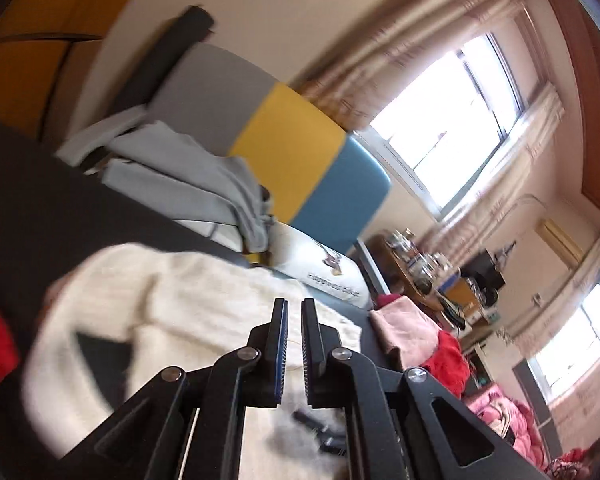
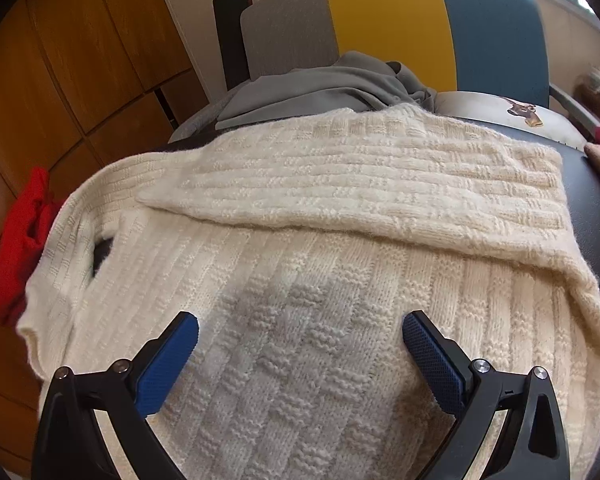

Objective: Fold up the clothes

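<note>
A cream knit sweater (image 2: 320,216) lies spread on the dark bed (image 2: 592,200), in front of a headboard (image 2: 392,24) panelled in grey, yellow and blue. One sleeve (image 2: 352,176) is laid flat across the upper part of the body, its edge running straight from side to side — that fold is in place. At the left end the knit bunches round a small dark gap, and whether the other sleeve is turned in there cannot be told. The body below the sleeve is at full length, with no crosswise fold in it, so by my judgement the sweater is only partly folded and the halving of the body is left.

The right claw (image 2: 300,332) hangs low over the middle of the sweater with its blue pads wide apart, gripping nothing. The left claw (image 1: 295,320) is tilted up over the sweater's edge; its jaws stand nearly together with a slim gap, and nothing shows between them.

Other clothes are about — a grey garment (image 2: 328,84) crumpled by the headboard, a red one (image 2: 24,240) at the left edge, a pink one (image 1: 404,332) to the right — all look unfolded.
</note>
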Motion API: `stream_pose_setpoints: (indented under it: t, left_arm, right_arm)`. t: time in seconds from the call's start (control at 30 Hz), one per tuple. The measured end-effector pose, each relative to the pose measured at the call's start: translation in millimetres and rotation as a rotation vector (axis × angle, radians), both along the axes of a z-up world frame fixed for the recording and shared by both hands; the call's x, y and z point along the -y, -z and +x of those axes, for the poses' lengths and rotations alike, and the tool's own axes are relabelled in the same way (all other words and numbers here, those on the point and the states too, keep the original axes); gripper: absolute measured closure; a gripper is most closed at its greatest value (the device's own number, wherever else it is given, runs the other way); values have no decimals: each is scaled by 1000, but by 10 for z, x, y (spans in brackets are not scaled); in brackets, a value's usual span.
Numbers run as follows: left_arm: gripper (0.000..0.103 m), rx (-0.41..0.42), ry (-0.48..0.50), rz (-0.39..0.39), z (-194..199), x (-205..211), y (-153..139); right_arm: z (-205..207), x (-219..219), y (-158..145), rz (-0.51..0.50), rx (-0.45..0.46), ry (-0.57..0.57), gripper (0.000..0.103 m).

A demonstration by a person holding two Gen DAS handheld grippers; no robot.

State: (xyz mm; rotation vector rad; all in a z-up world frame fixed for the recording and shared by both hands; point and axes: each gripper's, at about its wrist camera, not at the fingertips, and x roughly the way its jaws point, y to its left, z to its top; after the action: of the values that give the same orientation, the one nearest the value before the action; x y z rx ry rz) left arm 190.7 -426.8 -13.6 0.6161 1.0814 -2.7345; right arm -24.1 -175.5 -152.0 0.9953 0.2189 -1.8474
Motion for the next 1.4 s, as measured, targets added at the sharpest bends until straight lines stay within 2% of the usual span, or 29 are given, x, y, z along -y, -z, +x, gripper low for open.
stream_pose_setpoints:
  t: [0.1, 0.17, 0.3, 0.4, 0.5, 0.57, 0.63, 0.73, 0.87, 0.9, 0.97, 1.0, 1.03, 1.07, 1.1, 1.17, 1.3, 1.37, 1.4]
  left_arm:
    - [98, 40, 3, -8, -180, -135, 42]
    - [97, 68, -12, -44, -67, -229, 104]
    - [93, 122, -92, -90, 573, -236, 294]
    - [88, 189, -177, -109, 1158, -99, 463]
    - [86, 277, -268, -155, 1683, -7, 609]
    - [85, 327, -313, -163, 1929, 47, 710]
    - [85, 338, -340, -132, 2100, 121, 796]
    - [85, 322, -374, -97, 2312, 206, 845]
    - [84, 297, -406, -71, 2483, 279, 883]
    - [84, 292, -412, -64, 2520, 295, 894]
    - [84, 282, -425, -49, 2587, 328, 917]
    - [84, 281, -427, -39, 2593, 347, 930]
    - [83, 284, -425, -30, 2599, 361, 947]
    - [83, 286, -424, -21, 2604, 374, 963]
    - [83, 289, -421, -13, 2606, 385, 981]
    - [83, 299, -412, 4, 2581, 389, 1026]
    - [83, 316, -397, 26, 2518, 365, 1092]
    - [83, 320, -390, 29, 2493, 349, 1098]
    - [83, 320, -388, 31, 2485, 341, 1098]
  right_arm:
    - [-44, -50, -5, -37, 33, 1, 0]
    - [-67, -76, -8, -56, 51, 2, 0]
    - [-50, -51, -25, -33, 45, 8, 0]
    - [198, 53, -146, -21, -6, -54, 0]
    - [495, 175, -289, -10, -67, -130, 35]
    - [753, 275, -396, -16, -104, -201, 34]
    - [1217, 438, -528, -58, -138, -343, 34]
    - [1991, 744, -606, -67, -195, -579, 35]
    - [2752, 1199, -404, 10, -281, -776, 35]
    - [2849, 1318, -312, 42, -291, -796, 33]
    - [3014, 1552, -125, 108, -303, -832, 24]
    - [3049, 1659, -24, 149, -302, -838, 18]
    - [3072, 1738, 56, 172, -311, -836, 8]
    - [3075, 1790, 89, 173, -323, -827, 1]
    - [3059, 1847, 113, 187, -310, -822, 0]
    - [3043, 1919, 139, 207, -280, -830, 0]
    - [3081, 1975, 158, 219, -282, -846, 0]
    - [3101, 1962, 144, 194, -290, -853, 8]
    - [3114, 1948, 126, 177, -297, -854, 25]
